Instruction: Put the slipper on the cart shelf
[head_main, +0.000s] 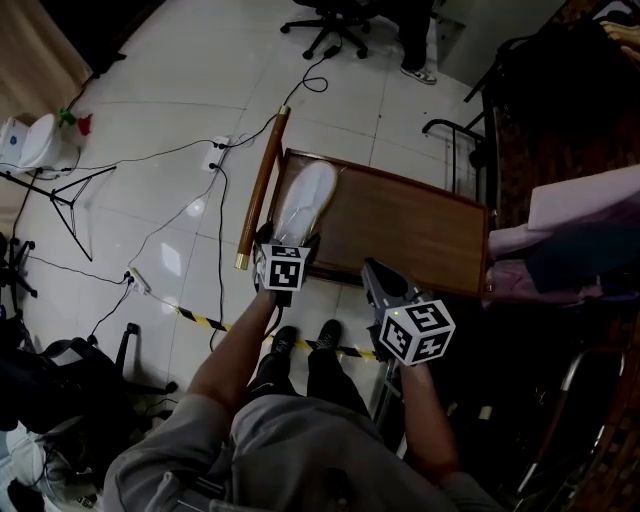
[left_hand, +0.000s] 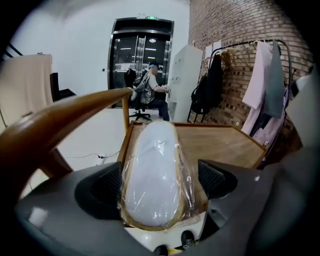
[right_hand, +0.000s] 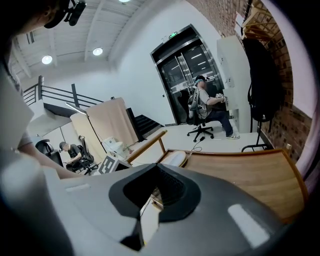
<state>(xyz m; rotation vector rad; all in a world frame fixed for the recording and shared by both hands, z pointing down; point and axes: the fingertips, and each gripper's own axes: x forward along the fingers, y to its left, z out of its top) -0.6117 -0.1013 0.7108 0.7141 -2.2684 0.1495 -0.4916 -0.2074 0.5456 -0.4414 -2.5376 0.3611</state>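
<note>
Wooden and rimmed, the cart shelf (head_main: 410, 235) is lying below us as we are looking steeply down past our own arms. A white slipper (head_main: 303, 203), sealed in clear plastic wrap, is lying flat at the shelf's left end, just beside the cart handle (head_main: 262, 185). Its toe is pointing away from us and its heel is at the near rim.

We are holding the left gripper (head_main: 289, 238) at that heel. In the left gripper view its jaws are standing wide apart with the slipper (left_hand: 152, 172) between them. The pads are sitting just beside the crinkled wrap on either side, not squeezing it. We cannot tell whether the heel is overhanging the near edge.

We are holding the right gripper (head_main: 378, 275) further right, near the shelf's near rim and apart from the slipper. In the right gripper view its jaws are sitting together with nothing between them. The slipper (right_hand: 175, 158) is showing beyond them at the far corner of the wood.

We are judging that the release step is in hand: the slipper is resting on the shelf and no pad is pressing it. The next move is calling for us to draw the left gripper straight back and up. The open pads need to be staying clear of the loose wrap, so that nothing is snagging and dragging the slipper off the edge.
</note>
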